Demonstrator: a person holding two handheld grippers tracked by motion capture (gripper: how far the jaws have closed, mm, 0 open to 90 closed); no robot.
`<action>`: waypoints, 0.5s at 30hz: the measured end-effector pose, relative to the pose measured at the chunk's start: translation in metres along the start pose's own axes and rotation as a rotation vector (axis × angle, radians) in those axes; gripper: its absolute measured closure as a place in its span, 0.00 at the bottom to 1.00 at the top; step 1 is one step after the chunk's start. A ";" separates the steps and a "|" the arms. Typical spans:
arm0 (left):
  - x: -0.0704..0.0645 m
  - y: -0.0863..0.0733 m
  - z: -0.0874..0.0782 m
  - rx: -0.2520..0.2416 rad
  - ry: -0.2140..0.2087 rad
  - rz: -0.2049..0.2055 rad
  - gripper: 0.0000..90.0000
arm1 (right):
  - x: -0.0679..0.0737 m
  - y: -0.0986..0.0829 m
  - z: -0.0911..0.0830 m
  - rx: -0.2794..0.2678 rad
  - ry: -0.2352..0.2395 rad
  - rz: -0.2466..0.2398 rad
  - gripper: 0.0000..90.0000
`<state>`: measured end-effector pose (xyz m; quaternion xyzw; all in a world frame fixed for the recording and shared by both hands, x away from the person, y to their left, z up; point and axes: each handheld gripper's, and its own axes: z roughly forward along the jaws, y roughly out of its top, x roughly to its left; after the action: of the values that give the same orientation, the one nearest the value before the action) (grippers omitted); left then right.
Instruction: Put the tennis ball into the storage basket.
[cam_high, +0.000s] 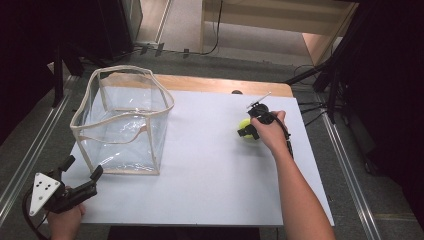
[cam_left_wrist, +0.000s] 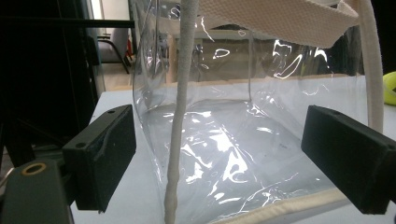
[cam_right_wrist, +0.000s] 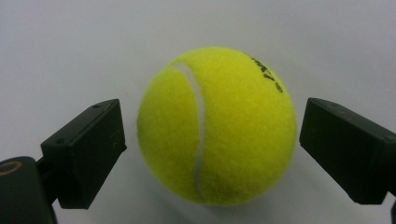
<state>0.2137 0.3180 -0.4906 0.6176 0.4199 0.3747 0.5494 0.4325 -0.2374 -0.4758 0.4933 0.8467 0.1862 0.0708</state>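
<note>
Tennis ball (cam_right_wrist: 217, 126): black print, unreadable.

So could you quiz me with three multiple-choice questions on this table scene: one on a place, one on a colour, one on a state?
1. Where is the tennis ball?
A. inside the clear bag
B. on the white table, between the right tool's jaws
C. on the floor

2. What colour is the ball?
A. red
B. blue
C. yellow-green

3. How is the right tool?
A. open
B. shut on the ball
C. shut on the bag

Answers: B, it lies outside the clear bag; C, as both views show; A, gaps on both sides.
</note>
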 end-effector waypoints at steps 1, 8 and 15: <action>0.000 0.000 0.000 0.002 0.000 0.001 0.11 | 0.000 0.000 0.001 0.002 -0.004 -0.001 0.12; 0.000 0.000 0.000 0.002 0.000 0.001 0.11 | 0.000 0.001 0.006 0.035 0.004 0.014 0.25; 0.000 0.000 0.000 0.000 0.000 0.000 0.11 | 0.002 0.003 0.005 0.038 -0.006 -0.005 0.26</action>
<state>0.2138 0.3183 -0.4906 0.6178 0.4196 0.3747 0.5494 0.4352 -0.2328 -0.4790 0.4931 0.8511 0.1682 0.0644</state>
